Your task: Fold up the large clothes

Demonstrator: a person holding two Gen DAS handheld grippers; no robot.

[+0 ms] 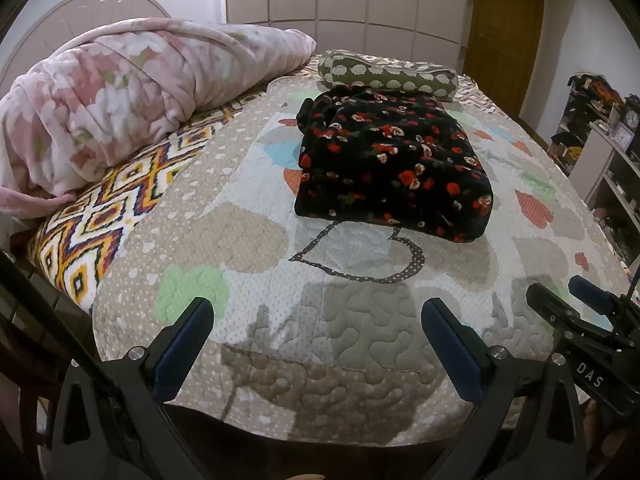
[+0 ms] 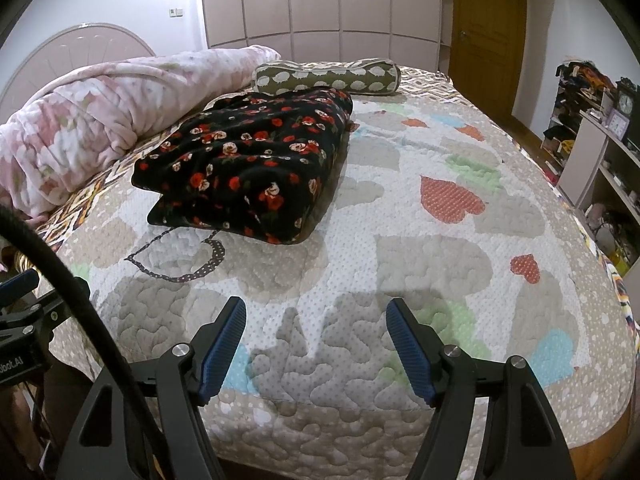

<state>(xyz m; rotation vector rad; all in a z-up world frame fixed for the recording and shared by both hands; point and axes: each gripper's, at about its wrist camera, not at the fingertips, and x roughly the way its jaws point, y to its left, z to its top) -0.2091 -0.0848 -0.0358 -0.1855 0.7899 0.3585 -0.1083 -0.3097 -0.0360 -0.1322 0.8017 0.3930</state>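
The black floral garment point(image 1: 394, 166) lies folded into a thick bundle on the quilted bedspread point(image 1: 360, 320), towards the far side, just in front of the green bolster pillow point(image 1: 390, 74). The left gripper point(image 1: 318, 344) and right gripper point(image 2: 316, 344) both hang well short of it near the bed's front edge, jaws spread wide and holding nothing. The plush layers look loosely stacked, so any further nudge or one-sided lift would likely spill the fold open, and a deep pinch risks catching the bedspread too.
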